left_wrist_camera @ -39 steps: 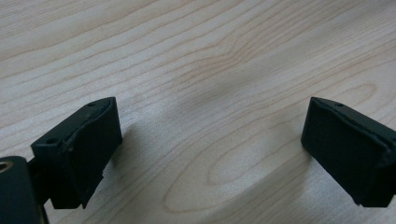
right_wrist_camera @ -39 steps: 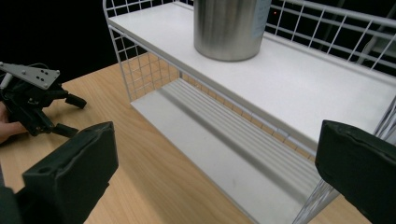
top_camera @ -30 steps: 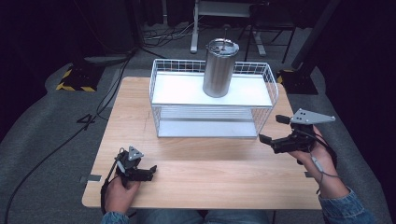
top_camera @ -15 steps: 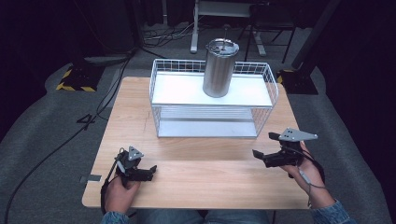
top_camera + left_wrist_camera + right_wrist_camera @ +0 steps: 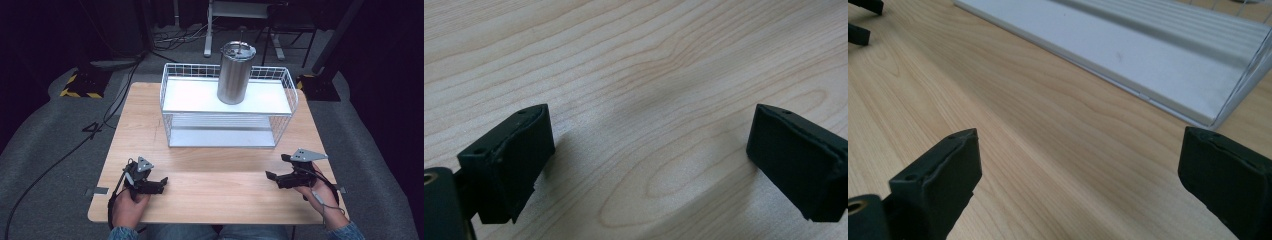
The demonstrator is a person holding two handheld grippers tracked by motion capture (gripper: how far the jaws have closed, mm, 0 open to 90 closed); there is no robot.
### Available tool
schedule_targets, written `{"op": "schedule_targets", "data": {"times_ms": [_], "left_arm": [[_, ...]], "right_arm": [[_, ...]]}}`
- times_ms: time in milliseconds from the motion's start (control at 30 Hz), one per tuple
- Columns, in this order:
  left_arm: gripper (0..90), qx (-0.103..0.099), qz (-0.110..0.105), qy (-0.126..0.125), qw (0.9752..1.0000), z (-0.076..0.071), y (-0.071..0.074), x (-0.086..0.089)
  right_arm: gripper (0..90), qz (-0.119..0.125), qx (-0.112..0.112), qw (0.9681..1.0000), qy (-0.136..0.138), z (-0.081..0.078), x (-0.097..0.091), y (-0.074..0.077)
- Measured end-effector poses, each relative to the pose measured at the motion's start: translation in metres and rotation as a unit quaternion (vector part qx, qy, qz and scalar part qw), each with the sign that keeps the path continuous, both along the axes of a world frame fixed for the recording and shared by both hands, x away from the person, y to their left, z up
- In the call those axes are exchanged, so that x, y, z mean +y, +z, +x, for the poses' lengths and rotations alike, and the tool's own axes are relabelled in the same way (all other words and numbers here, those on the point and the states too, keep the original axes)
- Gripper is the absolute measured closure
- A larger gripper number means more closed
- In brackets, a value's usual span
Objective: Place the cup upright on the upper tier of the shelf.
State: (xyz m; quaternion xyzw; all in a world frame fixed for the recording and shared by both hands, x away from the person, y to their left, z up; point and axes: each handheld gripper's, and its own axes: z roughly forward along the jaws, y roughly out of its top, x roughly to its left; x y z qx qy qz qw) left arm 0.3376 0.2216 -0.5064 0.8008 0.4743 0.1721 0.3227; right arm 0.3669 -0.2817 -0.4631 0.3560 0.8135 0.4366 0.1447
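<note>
A light wooden table [image 5: 210, 165] is seen from above, with a person's two hands resting near its front edge, each holding a black two-jaw gripper. The left gripper [image 5: 161, 183] lies low on the wood at the front left, its jaws spread wide and empty; in the left gripper view only bare wood grain is seen between them. The right gripper [image 5: 275, 169] is held at the front right, its jaws likewise spread wide with nothing between them, and in the right gripper view the white lower shelf of a wire rack [image 5: 1168, 55] is seen ahead, beyond a stretch of bare table. The white wire rack [image 5: 172, 117] stands at the middle of the table, well apart from both grippers. On its upper shelf a tall steel tumbler [image 5: 234, 74] stands upright, its long axis vertical, set right of the shelf's centre. The tumbler lies forward of and above both grippers, raised on the shelf rather than on the table. The right gripper is judged to be the nearer of the two, since the tumbler stands toward that side, so a reach up, forward and slightly inward from the right would be called for, with the jaws brought level around the tumbler's sides.
</note>
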Motion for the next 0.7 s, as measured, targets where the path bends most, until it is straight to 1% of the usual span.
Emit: {"op": "schedule_targets", "data": {"times_ms": [133,267,300,400,467,533,600,700], "left_arm": [[5.5,0.000,0.000,0.000,1.0000,0.000,0.000,0.000],[5.5,0.000,0.000,0.000,1.0000,0.000,0.000,0.000],[5.5,0.000,0.000,0.000,1.0000,0.000,0.000,0.000],[5.5,0.000,0.000,0.000,1.0000,0.000,0.000,0.000],[5.5,0.000,0.000,0.000,1.0000,0.000,0.000,0.000],[5.5,0.000,0.000,0.000,1.0000,0.000,0.000,0.000],[5.5,0.000,0.000,0.000,1.0000,0.000,0.000,0.000],[5.5,0.000,0.000,0.000,1.0000,0.000,0.000,0.000]], "right_arm": [[4.4,-0.010,0.013,0.9999,0.002,-0.001,0.001,-0.010],[5.0,-0.009,0.023,0.9997,0.000,-0.003,0.002,-0.018],[5.1,-0.012,0.027,0.9996,0.001,-0.003,0.003,-0.022],[5.2,-0.017,0.032,0.9993,0.001,-0.004,0.004,-0.026],[5.7,-0.027,0.037,0.9990,0.002,-0.005,0.005,-0.031],[6.0,-0.029,0.038,0.9988,0.002,-0.005,0.006,-0.033],[7.5,-0.034,0.043,0.9985,0.003,-0.006,0.006,-0.035],[12.6,-0.047,0.048,0.9977,0.010,-0.006,0.008,-0.038]]}}
